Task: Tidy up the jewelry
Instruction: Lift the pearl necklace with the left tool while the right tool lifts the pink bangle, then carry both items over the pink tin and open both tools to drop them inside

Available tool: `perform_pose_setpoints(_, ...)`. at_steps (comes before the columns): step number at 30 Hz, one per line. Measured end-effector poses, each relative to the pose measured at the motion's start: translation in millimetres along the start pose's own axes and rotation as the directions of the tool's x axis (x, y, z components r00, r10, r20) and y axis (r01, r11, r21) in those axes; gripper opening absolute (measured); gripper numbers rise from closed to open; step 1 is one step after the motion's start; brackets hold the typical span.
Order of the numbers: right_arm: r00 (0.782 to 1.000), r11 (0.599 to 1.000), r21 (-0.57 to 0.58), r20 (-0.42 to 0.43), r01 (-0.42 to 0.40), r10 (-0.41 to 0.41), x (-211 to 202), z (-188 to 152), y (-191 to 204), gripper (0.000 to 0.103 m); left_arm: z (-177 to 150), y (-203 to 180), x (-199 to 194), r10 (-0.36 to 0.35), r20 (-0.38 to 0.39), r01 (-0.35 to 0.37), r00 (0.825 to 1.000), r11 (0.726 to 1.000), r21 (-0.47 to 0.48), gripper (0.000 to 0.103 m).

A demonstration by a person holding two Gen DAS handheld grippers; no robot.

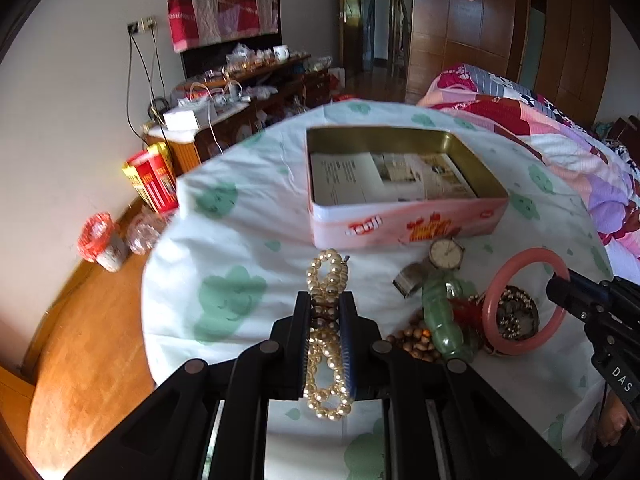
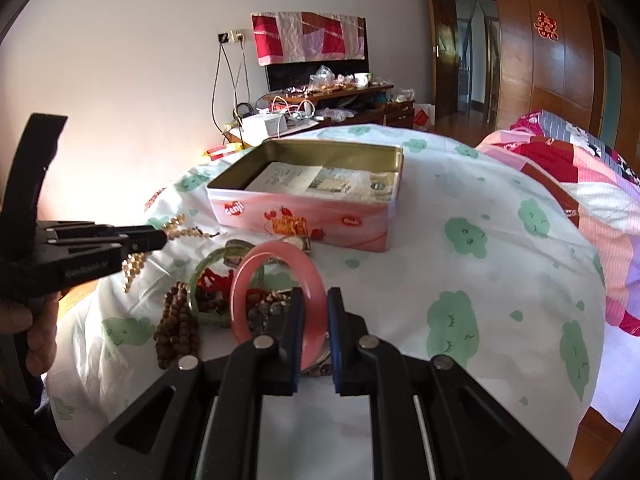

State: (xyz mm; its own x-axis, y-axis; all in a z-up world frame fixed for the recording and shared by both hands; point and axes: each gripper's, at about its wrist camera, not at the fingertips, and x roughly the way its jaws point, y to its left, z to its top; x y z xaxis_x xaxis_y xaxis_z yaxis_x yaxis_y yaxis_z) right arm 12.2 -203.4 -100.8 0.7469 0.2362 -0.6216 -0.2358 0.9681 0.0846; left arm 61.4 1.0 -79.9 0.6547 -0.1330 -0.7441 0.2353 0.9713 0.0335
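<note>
Beyond my left gripper, straight ahead along its line, stood the open pink tin on the bed, its long side lying across my approach. The fingers were clamped on the pearl necklace, loops hanging fore and aft between them. My right gripper sat nipped on the pink bangle, standing on edge beside the jewelry pile, about as near the tin.

Tin front, logo: "denji" in red hearts on the pink tin, at 11 and 2 o'clock of its fruit picture.
Gripper side: "DAS" in white on the right gripper.
Wardrobe door: red double-happiness sign.
</note>
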Motion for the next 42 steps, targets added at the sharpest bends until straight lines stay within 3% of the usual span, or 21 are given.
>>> perform_pose_setpoints(16, 0.999, 0.999, -0.041, 0.040, 0.035, -0.034, -9.5, 11.9, -2.8, 0.013, 19.5, -7.5, -13.3, 0.012, 0.067, -0.012, 0.998, 1.000, 0.005, 0.013)
perform_pose_setpoints(42, 0.991, 0.991, -0.096, 0.113, 0.088, -0.077, -2.4, 73.9, -16.2, 0.013, 62.4, -20.2, -4.9, 0.056, 0.123, -0.061, 0.991, 0.997, 0.037, 0.013)
